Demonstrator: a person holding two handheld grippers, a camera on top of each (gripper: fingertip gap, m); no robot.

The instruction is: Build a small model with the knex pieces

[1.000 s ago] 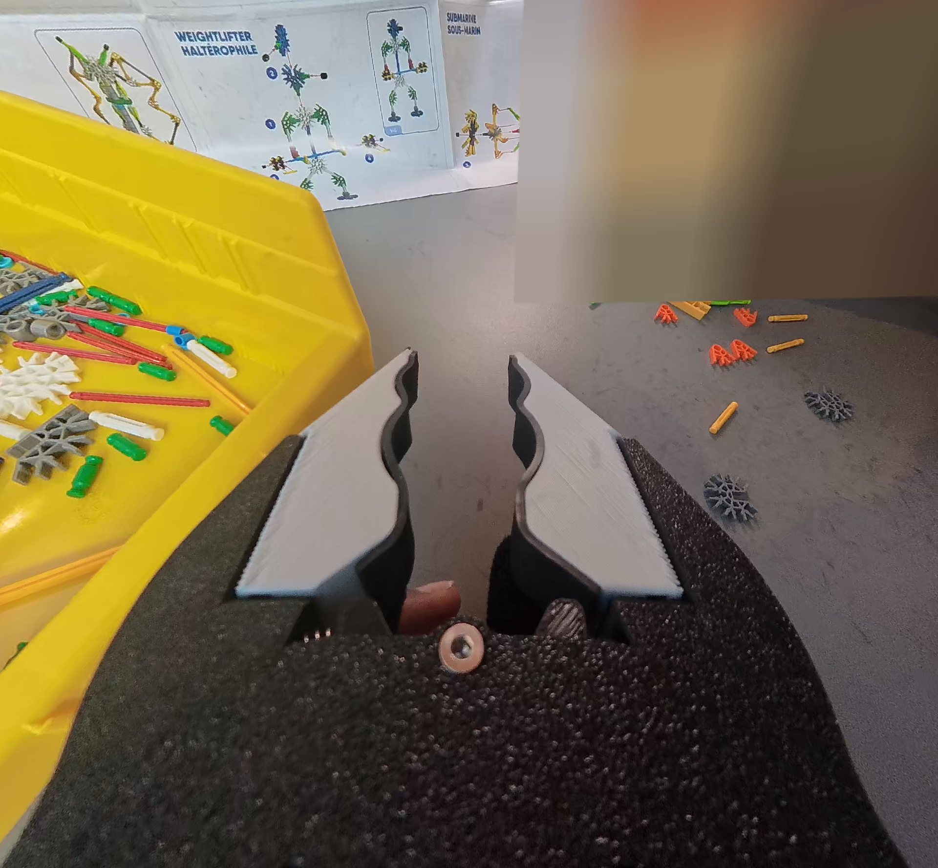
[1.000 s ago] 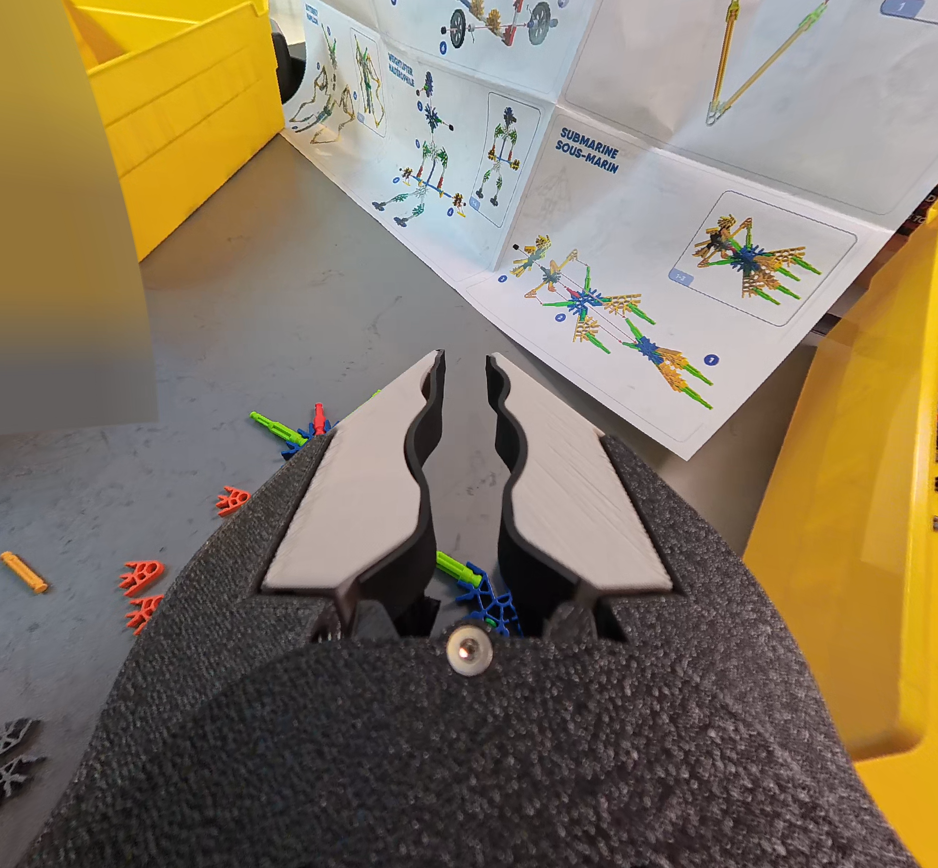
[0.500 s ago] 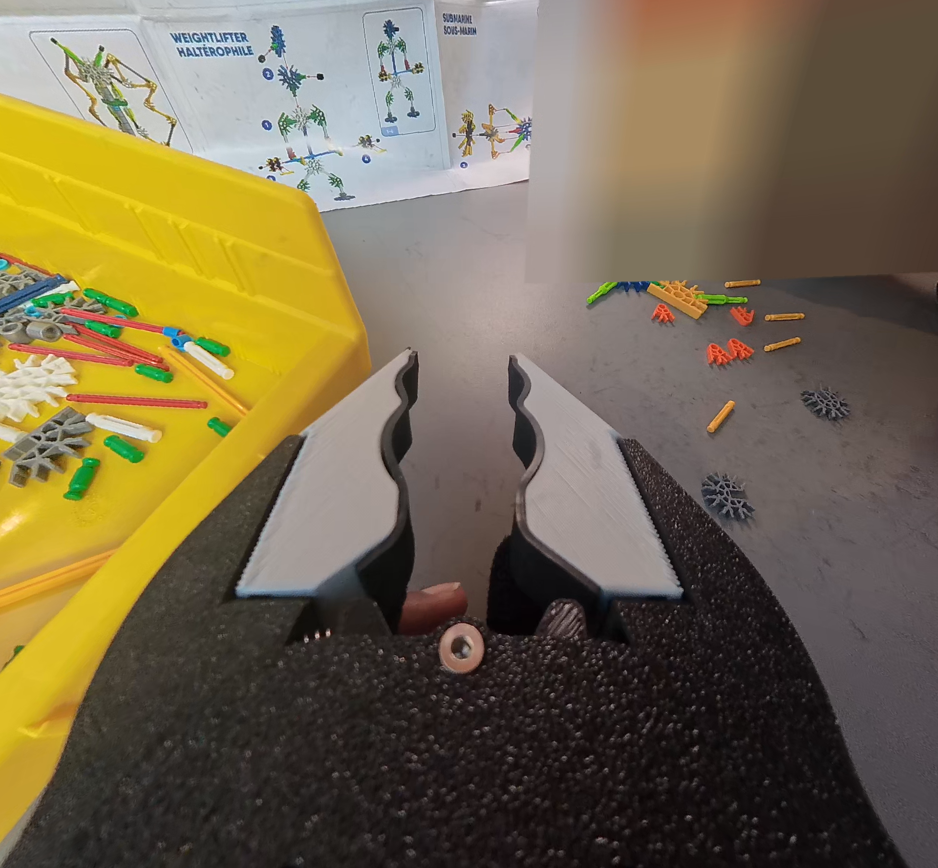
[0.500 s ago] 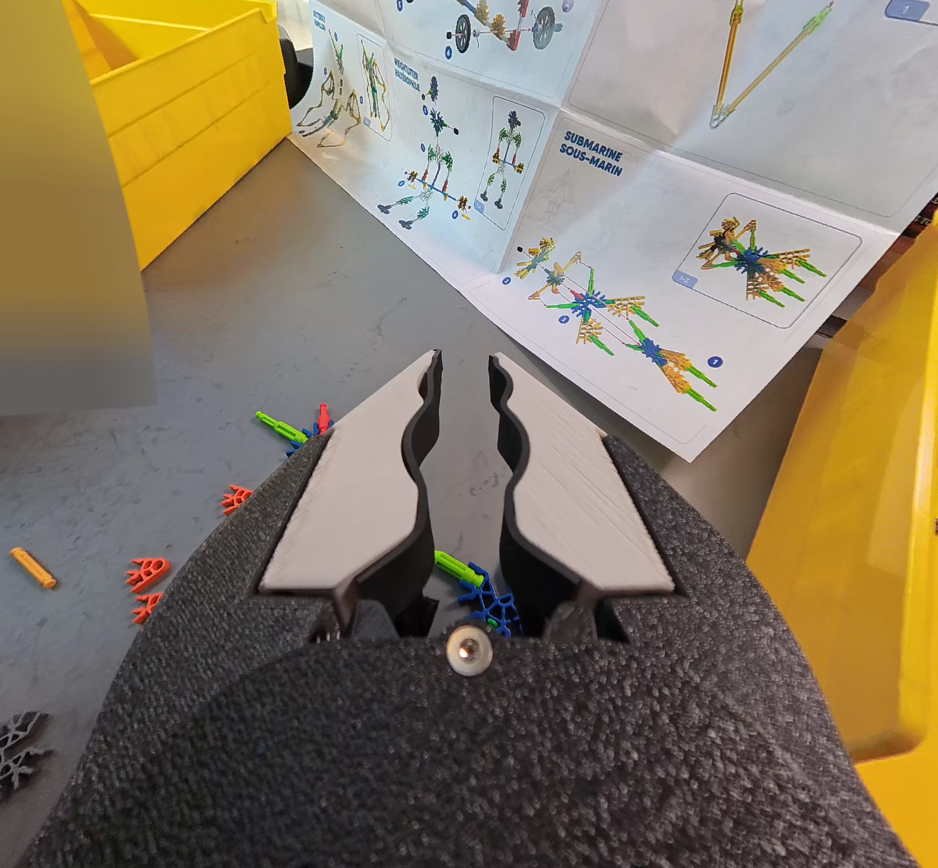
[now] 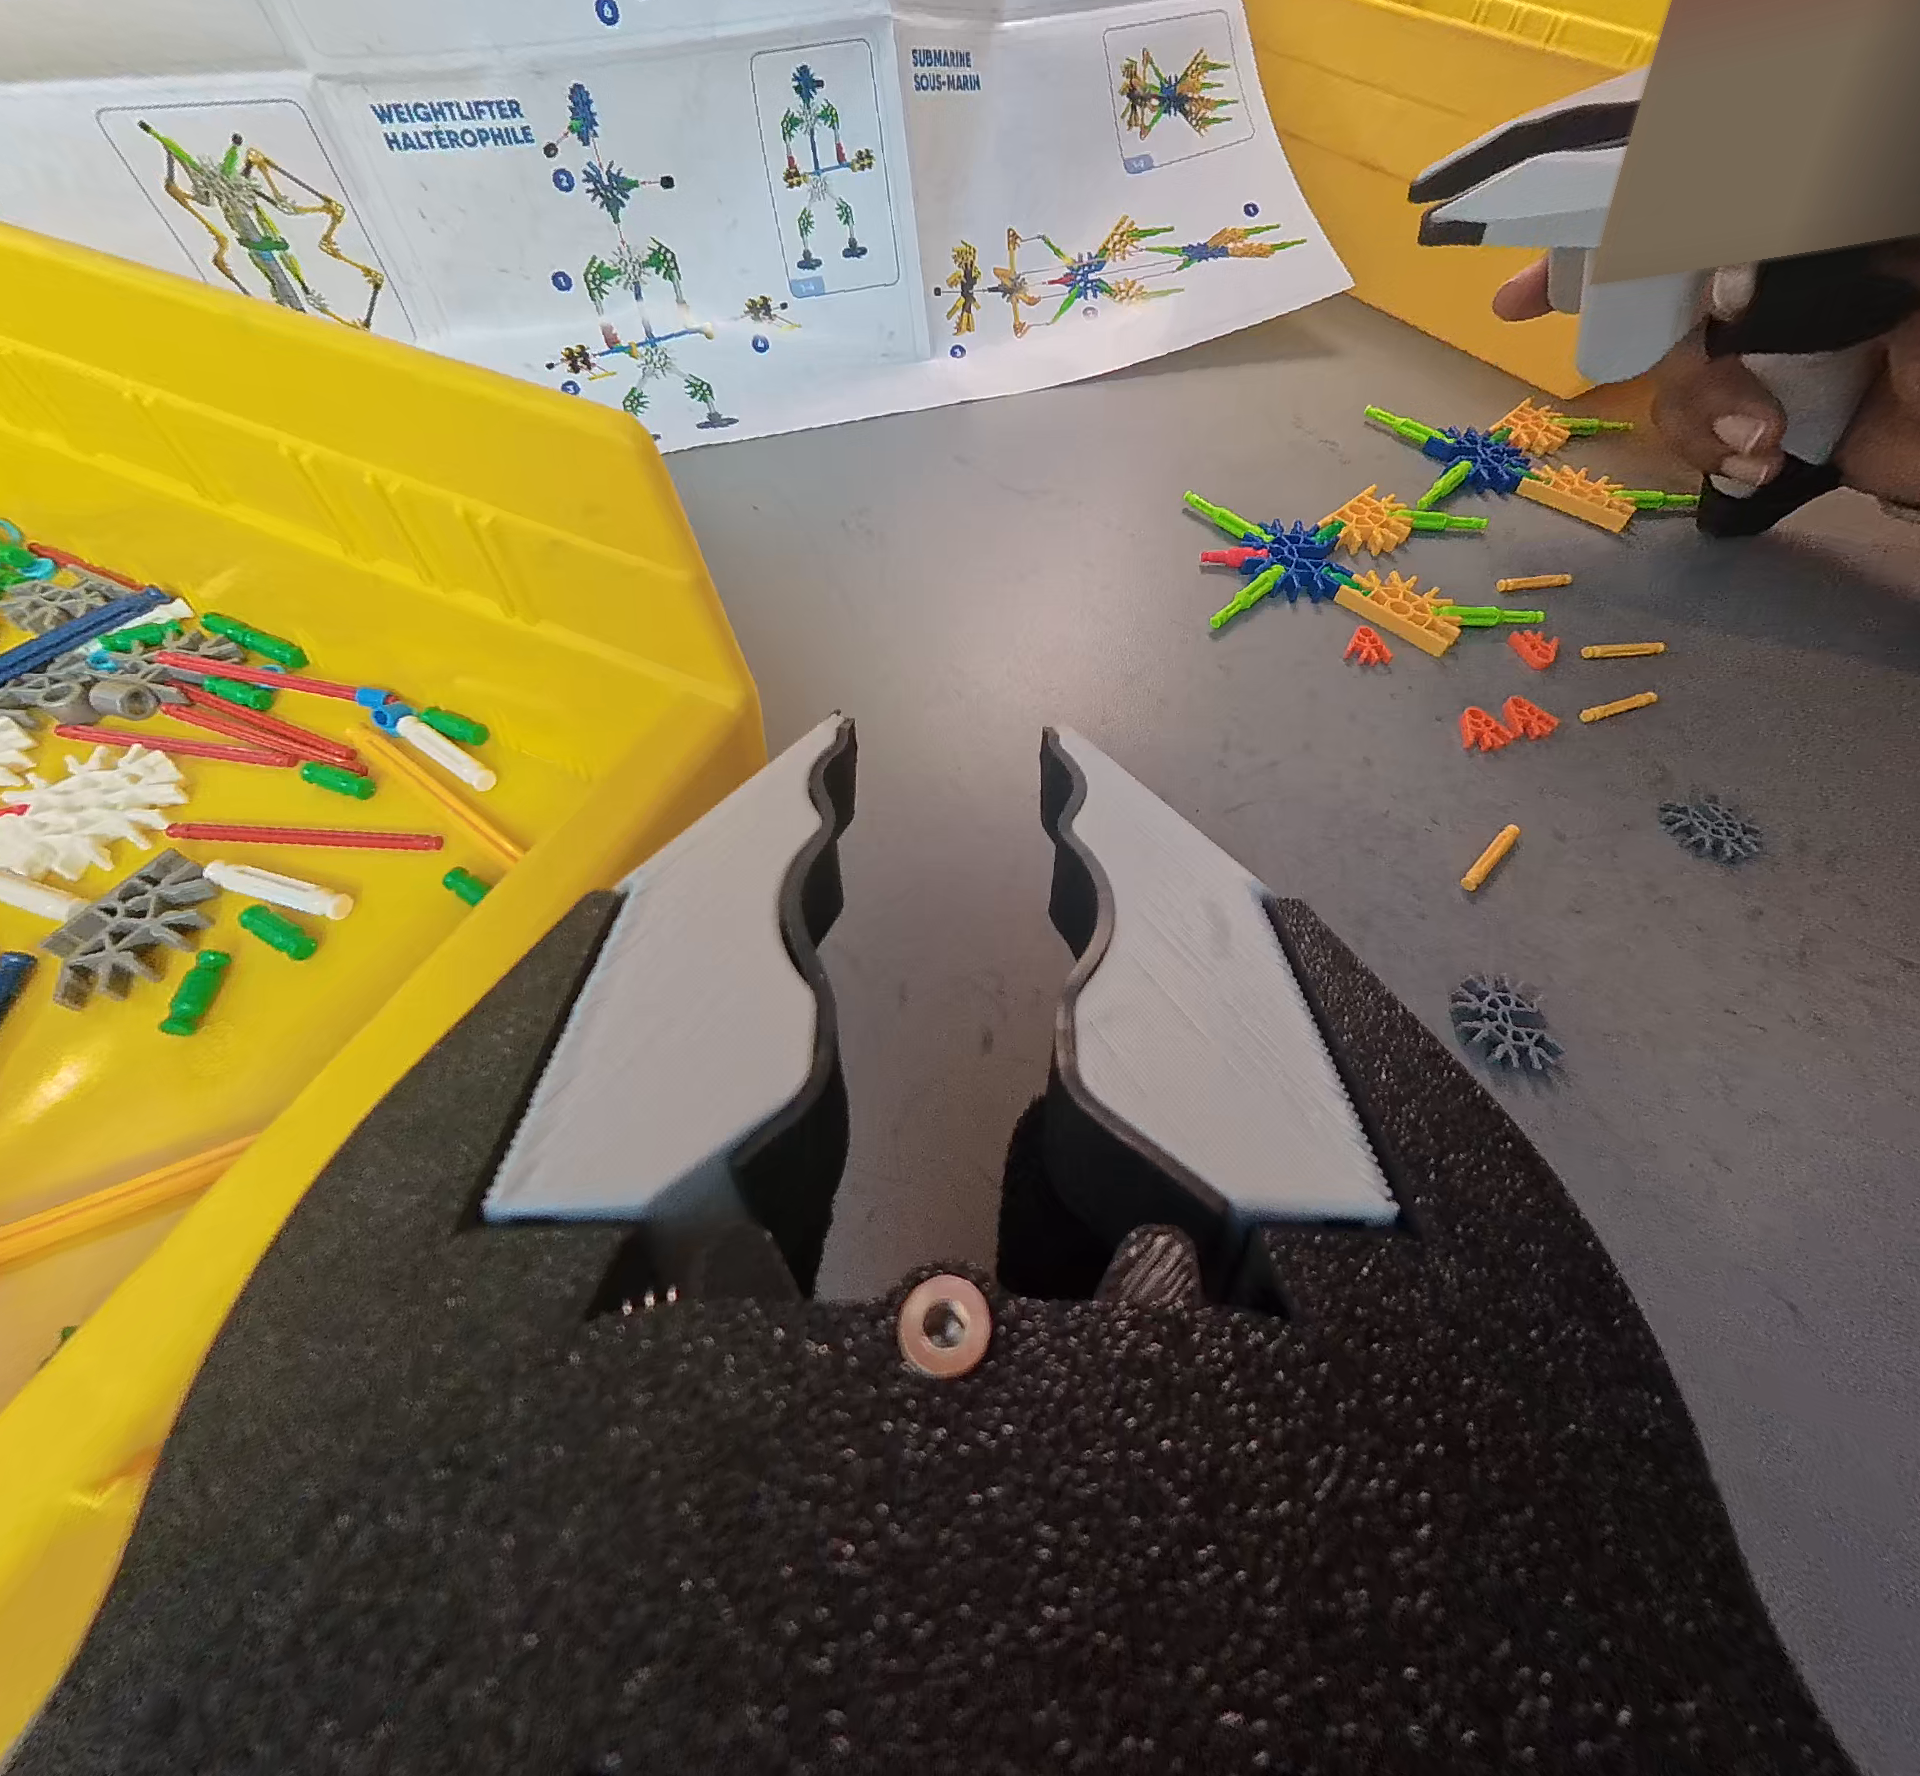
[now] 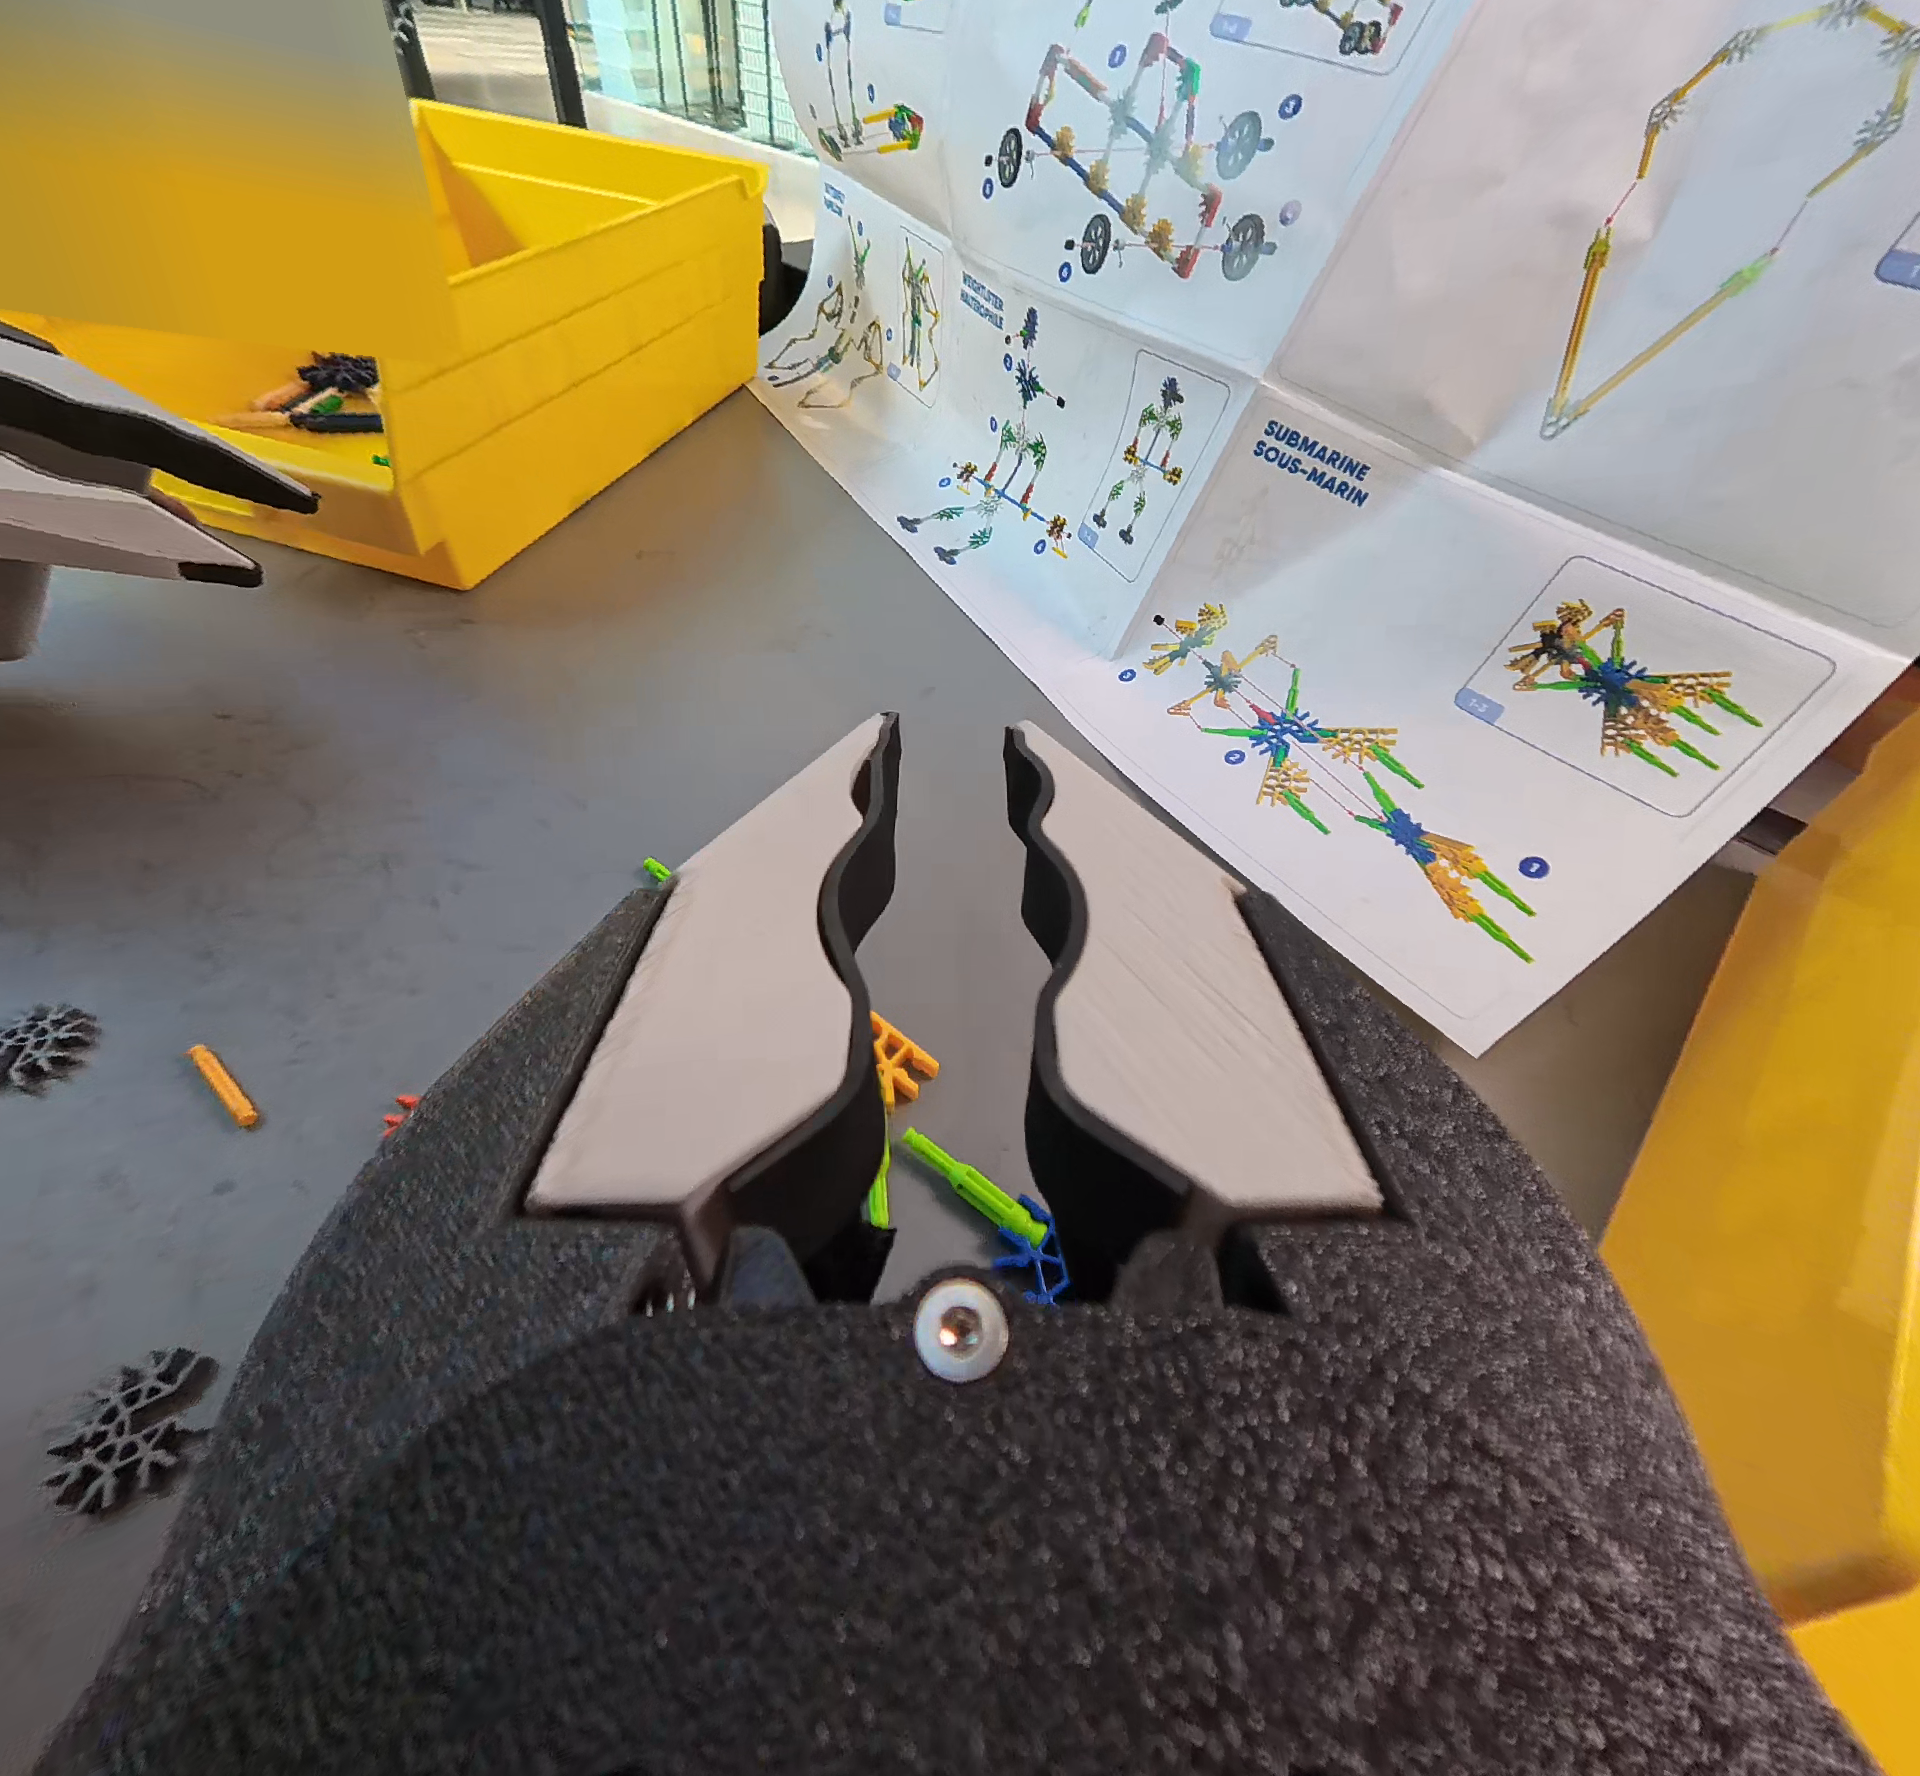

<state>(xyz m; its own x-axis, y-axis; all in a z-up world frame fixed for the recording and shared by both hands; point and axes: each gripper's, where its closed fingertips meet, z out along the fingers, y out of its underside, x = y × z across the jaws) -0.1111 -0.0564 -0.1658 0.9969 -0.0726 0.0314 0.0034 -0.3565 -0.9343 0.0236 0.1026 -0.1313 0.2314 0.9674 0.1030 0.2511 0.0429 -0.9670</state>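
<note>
My left gripper (image 5: 948,744) is open and empty, above the grey table beside a yellow bin (image 5: 623,583) that holds several rods and connectors. A built toy piece (image 5: 1382,552) of blue hubs, yellow-orange fans and green rods lies on the table to the right. My right gripper (image 6: 951,734) is open and empty and hovers over that piece; a green rod with a blue hub (image 6: 987,1196) and an orange fan (image 6: 902,1061) show between its jaws. The right gripper also shows far right in the left wrist view (image 5: 1455,209), held by a hand (image 5: 1725,417).
A folded instruction sheet (image 5: 665,168) stands at the back. Loose orange connectors (image 5: 1496,724), short yellow rods (image 5: 1491,856) and dark grey snowflake hubs (image 5: 1507,1020) lie on the table. Another yellow bin (image 5: 1434,64) stands at the back right; the left gripper's fingers (image 6: 156,479) show at the left edge. The built toy piece (image 5: 1382,552) is about 9 cm from my right fingertips and 20 cm from my left.
My right gripper has lifted and drawn back, so the built toy piece now shows whole in the left wrist view. The left gripper has hardly moved. Both stay open.
</note>
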